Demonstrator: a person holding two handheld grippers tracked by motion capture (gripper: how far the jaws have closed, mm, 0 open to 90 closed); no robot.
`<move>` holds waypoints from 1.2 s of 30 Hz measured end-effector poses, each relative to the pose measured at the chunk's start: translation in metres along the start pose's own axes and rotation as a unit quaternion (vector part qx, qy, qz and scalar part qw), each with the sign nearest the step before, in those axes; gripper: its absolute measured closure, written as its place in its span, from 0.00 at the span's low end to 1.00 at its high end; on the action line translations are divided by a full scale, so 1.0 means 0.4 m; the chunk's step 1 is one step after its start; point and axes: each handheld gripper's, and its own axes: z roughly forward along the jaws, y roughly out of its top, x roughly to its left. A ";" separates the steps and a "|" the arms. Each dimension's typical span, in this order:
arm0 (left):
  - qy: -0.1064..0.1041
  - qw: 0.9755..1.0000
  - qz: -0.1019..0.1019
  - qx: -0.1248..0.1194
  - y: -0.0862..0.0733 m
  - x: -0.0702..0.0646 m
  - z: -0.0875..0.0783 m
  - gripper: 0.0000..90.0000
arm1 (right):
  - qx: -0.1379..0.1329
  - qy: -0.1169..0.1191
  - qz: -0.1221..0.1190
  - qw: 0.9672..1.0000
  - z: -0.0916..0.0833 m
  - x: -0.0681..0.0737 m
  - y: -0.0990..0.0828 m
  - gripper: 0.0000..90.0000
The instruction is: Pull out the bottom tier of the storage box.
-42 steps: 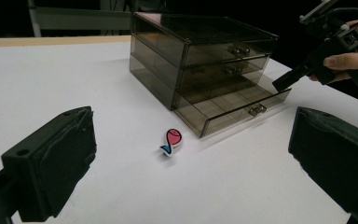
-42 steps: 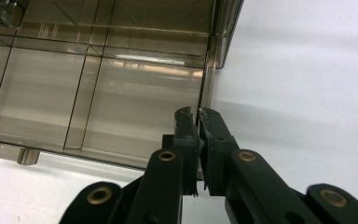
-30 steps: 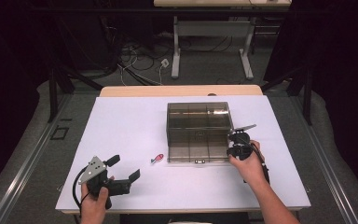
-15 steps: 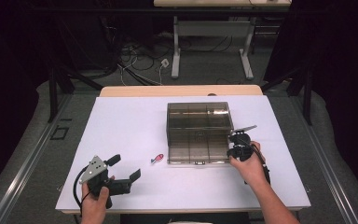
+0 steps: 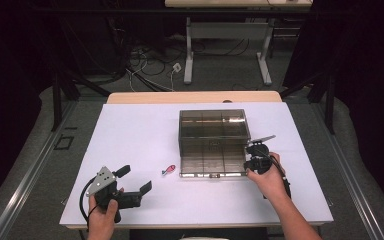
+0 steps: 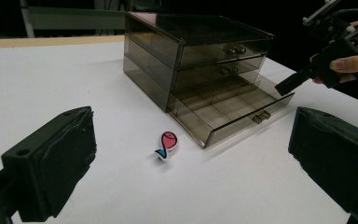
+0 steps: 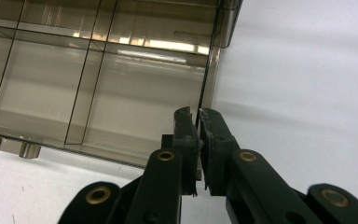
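Observation:
A smoky clear drawer cabinet (image 5: 212, 124) stands mid-table with its bottom drawer (image 5: 212, 161) pulled out toward me. My right gripper (image 5: 250, 160) is at the drawer's right front corner. In the right gripper view the right gripper (image 7: 198, 116) is shut on the thin right side wall of the drawer (image 7: 135, 93). A small pink and blue fish-shaped piece (image 5: 169, 170) lies on the table left of the drawer. My left gripper (image 5: 134, 179) rests near the front left, open and empty. In the left gripper view the fish (image 6: 168, 143) lies ahead of the left gripper (image 6: 193, 158).
The white table (image 5: 130, 135) has bare surface left of the cabinet and along the front. The drawer (image 6: 228, 112) is divided into empty compartments. Two upper drawers (image 6: 223, 56) are shut. Beyond the table's far edge are cables and a desk frame (image 5: 225, 35).

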 end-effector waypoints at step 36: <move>-0.003 1.000 -0.009 0.001 -0.001 0.014 0.009 0.01 | -0.017 0.027 -0.015 0.999 -0.007 -0.002 0.002 0.78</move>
